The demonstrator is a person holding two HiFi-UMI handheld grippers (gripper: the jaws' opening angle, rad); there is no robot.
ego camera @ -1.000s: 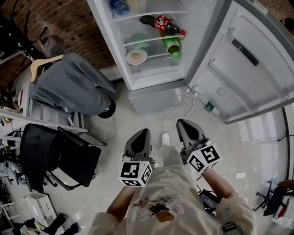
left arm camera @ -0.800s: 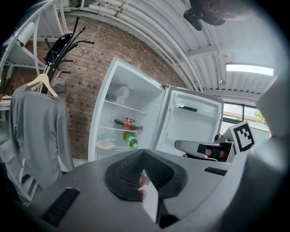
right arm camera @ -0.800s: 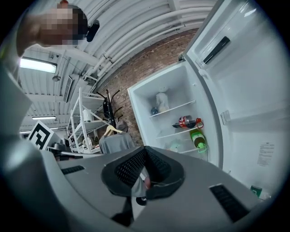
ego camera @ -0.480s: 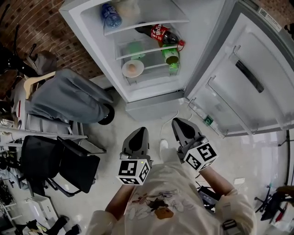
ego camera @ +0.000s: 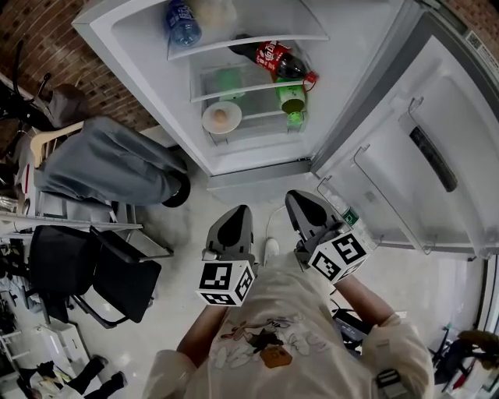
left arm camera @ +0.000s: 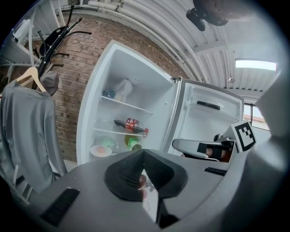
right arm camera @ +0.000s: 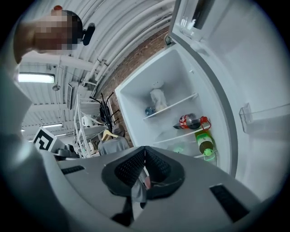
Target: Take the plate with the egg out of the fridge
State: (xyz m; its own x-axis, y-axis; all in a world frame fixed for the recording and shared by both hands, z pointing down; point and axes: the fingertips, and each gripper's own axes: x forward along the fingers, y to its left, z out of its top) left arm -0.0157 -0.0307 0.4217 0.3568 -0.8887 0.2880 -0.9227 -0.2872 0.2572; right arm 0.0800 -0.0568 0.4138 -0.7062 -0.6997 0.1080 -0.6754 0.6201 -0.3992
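Note:
The fridge [ego camera: 140, 78] stands open ahead of me. A white plate with a brownish egg [ego camera: 221, 118] rests on a lower shelf at the left; it also shows as the plate [left arm camera: 100, 150] in the left gripper view. My left gripper [ego camera: 233, 227] hangs shut well short of the fridge, above the floor, nothing between its jaws. My right gripper [ego camera: 306, 212] is beside it, also shut and empty. In the right gripper view the plate is hidden behind the gripper body.
A red-labelled cola bottle [ego camera: 273, 56] and a green bottle [ego camera: 291, 98] lie on the shelves right of the plate, a blue water bottle [ego camera: 181, 20] on the top shelf. The fridge door [ego camera: 421, 148] swings open at right. A grey jacket on a hanger [ego camera: 101, 167] and a black chair [ego camera: 86, 273] stand left.
The view has shifted closer to the fridge; the shelves now fill more of the top. Both grippers stay shut and side by side, moved slightly forward.

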